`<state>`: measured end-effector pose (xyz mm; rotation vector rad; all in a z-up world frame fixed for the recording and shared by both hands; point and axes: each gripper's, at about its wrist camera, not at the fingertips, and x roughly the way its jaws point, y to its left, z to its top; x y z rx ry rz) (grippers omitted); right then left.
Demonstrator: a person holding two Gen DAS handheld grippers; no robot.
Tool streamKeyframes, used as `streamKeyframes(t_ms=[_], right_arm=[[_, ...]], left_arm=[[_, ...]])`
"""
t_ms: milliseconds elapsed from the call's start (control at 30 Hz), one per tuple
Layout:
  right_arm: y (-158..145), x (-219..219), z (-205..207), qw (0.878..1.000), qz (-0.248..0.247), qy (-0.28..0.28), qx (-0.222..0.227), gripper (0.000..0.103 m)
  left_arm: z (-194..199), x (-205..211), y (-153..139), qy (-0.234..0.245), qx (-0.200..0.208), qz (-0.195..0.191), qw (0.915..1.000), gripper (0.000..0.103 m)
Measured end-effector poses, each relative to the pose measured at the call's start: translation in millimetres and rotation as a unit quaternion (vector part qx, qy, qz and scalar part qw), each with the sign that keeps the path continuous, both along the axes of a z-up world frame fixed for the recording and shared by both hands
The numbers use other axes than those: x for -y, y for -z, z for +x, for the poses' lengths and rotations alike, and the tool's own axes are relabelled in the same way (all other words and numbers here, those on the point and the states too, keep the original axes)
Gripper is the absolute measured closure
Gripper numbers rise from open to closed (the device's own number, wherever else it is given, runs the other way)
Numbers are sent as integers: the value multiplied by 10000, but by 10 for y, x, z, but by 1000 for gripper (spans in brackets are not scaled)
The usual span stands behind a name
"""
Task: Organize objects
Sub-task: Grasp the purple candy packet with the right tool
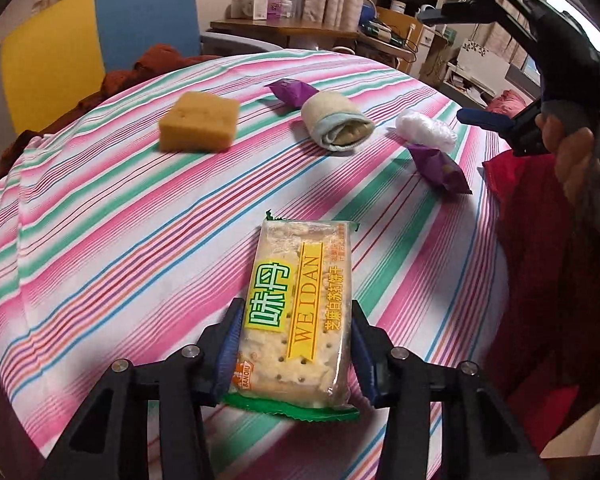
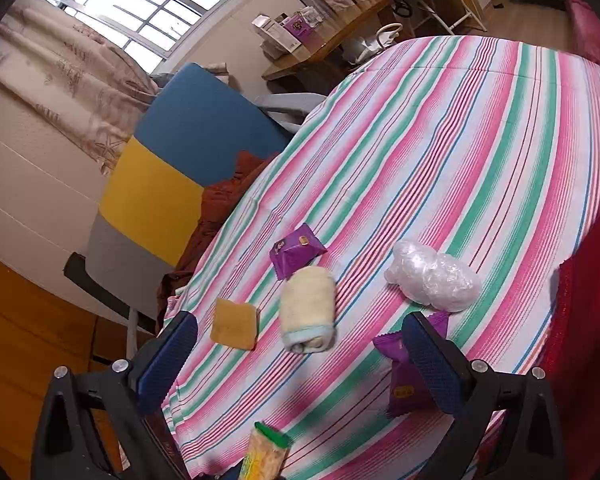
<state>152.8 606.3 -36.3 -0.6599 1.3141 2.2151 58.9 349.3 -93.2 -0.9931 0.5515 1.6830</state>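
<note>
My left gripper (image 1: 296,314) is shut on a clear cracker packet (image 1: 300,312) with a green-and-yellow label, its pads pressing the two long sides near the striped tablecloth's (image 1: 120,220) front edge. The packet's far end also shows low in the right wrist view (image 2: 266,456). My right gripper (image 2: 300,332) hangs open and empty above the table, and appears at the upper right of the left wrist view (image 1: 456,66). On the cloth lie a yellow sponge (image 1: 198,122) (image 2: 235,328), a rolled towel (image 1: 338,120) (image 2: 308,308), two purple snack packets (image 1: 292,92) (image 1: 440,168) and a wad of clear plastic (image 1: 426,128) (image 2: 432,278).
A blue-and-yellow chair (image 1: 100,40) with a brown cloth (image 1: 148,68) on it stands at the table's far left edge. A wooden desk (image 1: 284,28) with boxes is behind. A hand (image 1: 572,148) and a red garment (image 1: 540,260) are at the right.
</note>
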Motion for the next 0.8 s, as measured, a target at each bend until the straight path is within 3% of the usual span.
streamKeyframes(t_ms=[433,633,800], right_arm=[[45,-15,-72,9993,-32,-2,371,0],[85,-13,-329,9955,25,-409,854,0],[43,-102,-838,9819,624,-1006,1480,0]], left_arm=[[-4,-128,-10,62,-352,-202,9992,53],[-111,-73,45,9,-88,238,9997,53],[-122,-29,58,-7,-32,433,9991,53]])
